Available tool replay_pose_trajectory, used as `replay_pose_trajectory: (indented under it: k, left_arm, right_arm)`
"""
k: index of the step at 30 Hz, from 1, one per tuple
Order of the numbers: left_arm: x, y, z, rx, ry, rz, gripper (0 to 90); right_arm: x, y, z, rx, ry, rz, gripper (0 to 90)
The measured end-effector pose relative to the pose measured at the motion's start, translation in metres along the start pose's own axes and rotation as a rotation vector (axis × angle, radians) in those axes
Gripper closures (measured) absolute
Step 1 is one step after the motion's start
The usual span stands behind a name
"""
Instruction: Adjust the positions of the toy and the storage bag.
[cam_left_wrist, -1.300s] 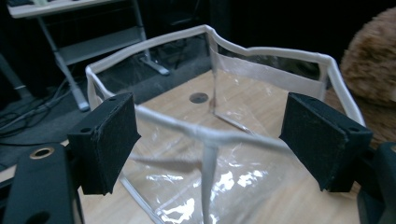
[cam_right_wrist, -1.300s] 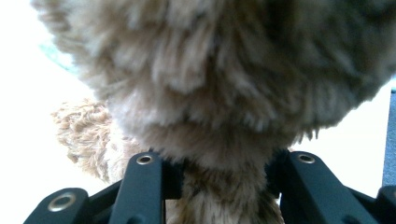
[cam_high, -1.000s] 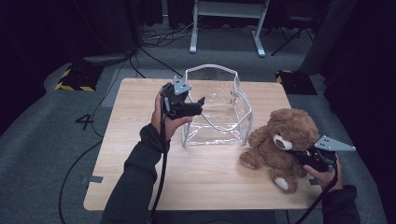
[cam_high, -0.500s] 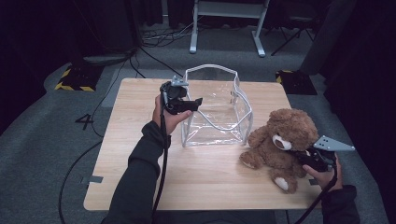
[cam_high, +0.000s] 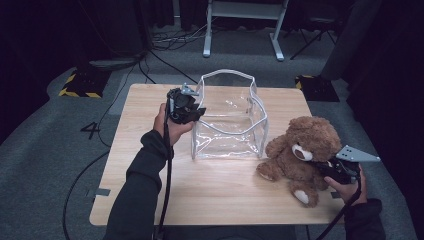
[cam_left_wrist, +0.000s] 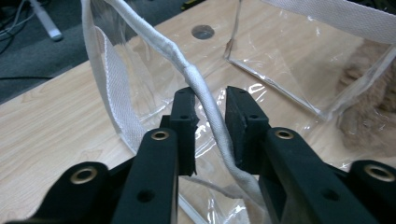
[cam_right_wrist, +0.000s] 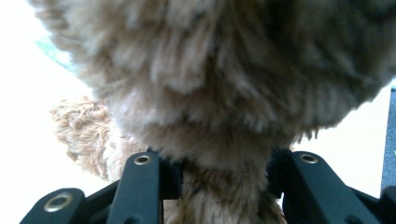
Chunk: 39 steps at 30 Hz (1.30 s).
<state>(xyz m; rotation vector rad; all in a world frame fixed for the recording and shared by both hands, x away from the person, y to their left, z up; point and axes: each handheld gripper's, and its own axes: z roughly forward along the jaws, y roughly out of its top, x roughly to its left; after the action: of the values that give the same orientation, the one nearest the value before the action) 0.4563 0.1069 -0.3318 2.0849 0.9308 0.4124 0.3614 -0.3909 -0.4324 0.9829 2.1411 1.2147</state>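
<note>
Since the earlier frames your left gripper (cam_high: 199, 111) had lifted a little at the bag (cam_high: 230, 117) and turned, its jaws pointing more across the near-left corner than before; your right gripper (cam_high: 325, 167) and the bear (cam_high: 302, 150) had kept their places.

Your left gripper sat at the bag's left wall, right at the rim (cam_left_wrist: 205, 100). Its jaws stood narrowly apart with the white corded rim running up between them; the cord lay against the left one, while a thin gap showed beside the right one, so they had not yet pinched it. Ahead of those jaws lay the clear inside of the bag, and past its far wall, to the right, a blur of brown fur. Under and to the left of the jaws ran the table (cam_left_wrist: 51, 116). Your left hand (cam_high: 170, 127) held the tool from behind, on the side away from the bag.

Your right gripper was pressed into the bear from the bear's far side, away from the bag. Its jaws stood wide, and a thick part of the plush filled the space between them, fur touching both. I could not tell which part of the bear that was. The bear sat upright on the table, between your right gripper and the bag, just beside the bag's right wall.
</note>
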Motion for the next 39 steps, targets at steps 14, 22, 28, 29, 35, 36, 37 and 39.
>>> replay_pose_trajectory:
  k: [14, 22, 28, 29, 35, 36, 37, 39]
  left_arm:
    - [-0.03, -0.029, -0.027, -0.033, -0.12, 0.07, 81.6]
    - [-0.053, -0.023, -0.028, -0.018, -0.089, 0.093, 82.5]
    - [-0.068, -0.023, -0.037, -0.047, -0.051, 0.088, 82.6]
    - [-0.068, -0.023, -0.037, -0.047, -0.051, 0.088, 81.1]
    - [-0.056, -0.03, -0.03, -0.032, -0.022, 0.053, 60.3]
    - [-0.054, -0.032, -0.03, -0.038, -0.01, 0.043, 60.3]
    - [-0.051, -0.033, -0.031, -0.045, -0.012, 0.025, 53.2]
    - [-0.051, -0.036, -0.04, -0.116, 0.031, 0.052, 43.1]
  right_arm:
    - [-0.001, -0.001, -0.002, -0.001, 0.002, 0.012, 63.3]
    - [-0.002, -0.002, -0.002, -0.004, 0.004, 0.011, 63.5]
    - [-0.004, -0.003, -0.003, -0.007, 0.01, 0.019, 63.6]
    - [-0.004, -0.003, -0.003, -0.007, 0.01, 0.019, 63.6]
    - [-0.003, -0.003, -0.002, -0.009, 0.011, 0.017, 63.6]
    - [-0.003, -0.003, -0.002, -0.009, 0.011, 0.017, 63.6]
    - [-0.003, -0.003, -0.002, -0.01, 0.011, 0.016, 63.5]
    - [-0.003, -0.003, -0.002, -0.011, 0.012, 0.016, 63.6]
